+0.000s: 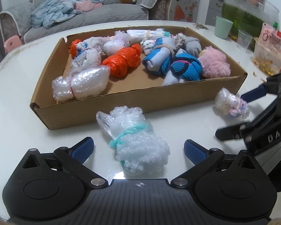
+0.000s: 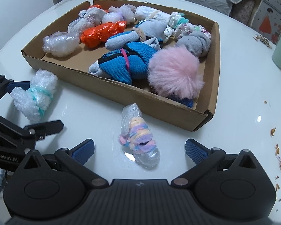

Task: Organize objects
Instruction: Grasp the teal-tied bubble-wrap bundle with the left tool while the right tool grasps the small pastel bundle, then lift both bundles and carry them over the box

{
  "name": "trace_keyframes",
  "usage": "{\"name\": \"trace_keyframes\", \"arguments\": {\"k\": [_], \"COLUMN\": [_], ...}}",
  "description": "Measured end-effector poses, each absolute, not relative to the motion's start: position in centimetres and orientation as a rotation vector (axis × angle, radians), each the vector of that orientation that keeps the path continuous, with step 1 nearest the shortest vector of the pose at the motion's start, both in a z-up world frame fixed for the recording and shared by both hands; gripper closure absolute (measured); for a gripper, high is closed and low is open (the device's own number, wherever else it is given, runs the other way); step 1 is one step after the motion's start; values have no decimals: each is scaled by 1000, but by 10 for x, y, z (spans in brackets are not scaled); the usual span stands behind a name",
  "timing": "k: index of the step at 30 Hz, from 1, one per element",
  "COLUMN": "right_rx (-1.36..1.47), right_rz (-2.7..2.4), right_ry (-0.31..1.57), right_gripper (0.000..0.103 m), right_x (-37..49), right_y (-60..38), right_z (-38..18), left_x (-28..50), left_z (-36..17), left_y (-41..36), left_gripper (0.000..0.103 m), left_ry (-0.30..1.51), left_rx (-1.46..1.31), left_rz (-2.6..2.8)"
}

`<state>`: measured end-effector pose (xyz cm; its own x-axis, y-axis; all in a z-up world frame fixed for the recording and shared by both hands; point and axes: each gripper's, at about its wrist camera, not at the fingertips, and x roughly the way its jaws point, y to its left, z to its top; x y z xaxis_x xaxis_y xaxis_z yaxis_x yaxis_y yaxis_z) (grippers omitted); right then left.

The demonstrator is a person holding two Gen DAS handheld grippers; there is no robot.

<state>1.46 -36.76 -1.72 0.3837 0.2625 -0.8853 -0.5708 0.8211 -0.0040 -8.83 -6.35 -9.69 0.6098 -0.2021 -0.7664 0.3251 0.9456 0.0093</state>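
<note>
A bubble-wrap bundle tied with teal string (image 1: 134, 140) lies on the white table in front of the cardboard box (image 1: 103, 112). My left gripper (image 1: 138, 149) stands open around its near end, pads clear of it. A small clear plastic roll with a pastel scrunchie (image 2: 138, 138) lies between the wide-open blue pads of my right gripper (image 2: 139, 149), untouched. Each gripper shows in the other's view: the right gripper (image 1: 232, 116) beside the scrunchie roll (image 1: 232, 105), the left gripper (image 2: 33, 105) around the teal-tied bundle (image 2: 35, 95). The box (image 2: 159, 105) holds several wrapped bundles.
Inside the box lie an orange plastic bundle (image 1: 121, 60), blue knit bundles (image 1: 185, 69), a pink fluffy ball (image 2: 174, 71) and a clear bubble-wrap roll (image 1: 80, 84). A green cup (image 1: 223, 27), plastic cups and a food container (image 1: 267, 60) stand at the table's right. Crumbs (image 2: 277, 148) dot the right edge.
</note>
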Motion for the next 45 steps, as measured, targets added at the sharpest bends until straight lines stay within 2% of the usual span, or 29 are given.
{"name": "trace_keyframes", "arguments": {"k": [1, 2, 3, 4, 5, 6, 7, 8, 11, 12, 16, 20, 34, 39, 45], "right_rx": [-329, -321, -312, -304, -302, -308, -314, -327, -394, -405, -415, -405, -332, -332, -341], "right_rz": [540, 535, 530, 523, 520, 521, 523, 526, 530, 534, 547, 584, 757, 840, 874], "right_ry": [1045, 1036, 1028, 1022, 1018, 1016, 1015, 1012, 995, 992, 1005, 975, 775, 646, 595], "right_gripper": [10, 23, 31, 46, 56, 59, 69, 73, 75, 75, 77, 77, 77, 77, 77], "right_x": [15, 17, 17, 16, 16, 14, 14, 12, 6, 4, 7, 1, -17, -4, 33], "right_y": [-369, -369, -370, -371, -372, -371, -370, -368, -361, -359, -354, -348, -329, -325, -316], "right_z": [-16, -13, -11, -8, -7, -6, -6, -5, -4, -3, -1, 11, 78, 107, 123], "left_x": [-89, -89, -89, -89, -90, -90, -92, -93, -96, -97, -95, -99, -131, -114, -74], "left_z": [-97, -98, -98, -98, -97, -96, -95, -94, -90, -89, -86, -75, 16, 37, 41], "left_y": [-63, -62, -61, -60, -59, -58, -58, -57, -59, -60, -59, -50, 12, 16, -6], "left_gripper": [1, 1, 2, 3, 4, 8, 13, 16, 37, 49, 55, 56, 55, 55, 55], "left_ry": [859, 856, 851, 846, 842, 841, 841, 842, 834, 829, 851, 871, 732, 677, 664], "left_rx": [150, 149, 146, 148, 150, 150, 150, 150, 152, 151, 132, 117, 183, 259, 313], "left_rz": [-306, -305, -302, -299, -300, -300, -299, -299, -313, -317, -338, -336, -275, -323, -368]}}
